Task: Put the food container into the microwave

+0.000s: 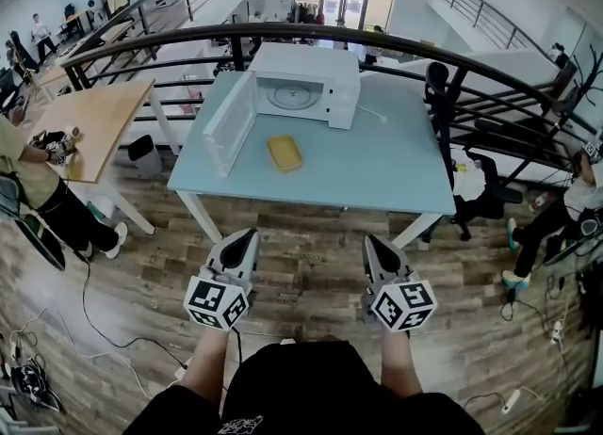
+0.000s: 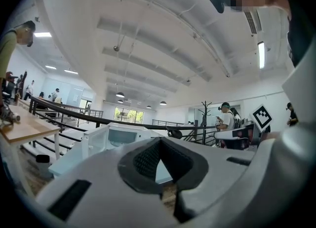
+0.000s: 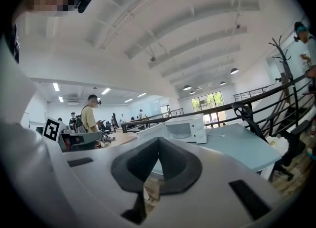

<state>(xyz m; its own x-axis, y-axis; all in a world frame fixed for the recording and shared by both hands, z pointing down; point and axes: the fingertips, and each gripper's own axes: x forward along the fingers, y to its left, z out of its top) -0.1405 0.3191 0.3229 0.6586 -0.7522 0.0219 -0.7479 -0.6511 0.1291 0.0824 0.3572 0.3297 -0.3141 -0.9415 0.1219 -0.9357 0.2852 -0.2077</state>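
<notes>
A yellow food container lies on the light blue table, just in front of the white microwave. The microwave's door hangs wide open to the left and its turntable shows inside. Both grippers are held low over the wood floor, short of the table's near edge. The left gripper and the right gripper are each shut with nothing between their jaws. The microwave shows beyond the shut left gripper. It shows again as the microwave beyond the shut right gripper. Neither gripper view shows the container.
A black curved railing runs behind the table. A wooden table with a person beside it stands at the left. A black office chair and a seated person are at the right. Cables lie on the floor.
</notes>
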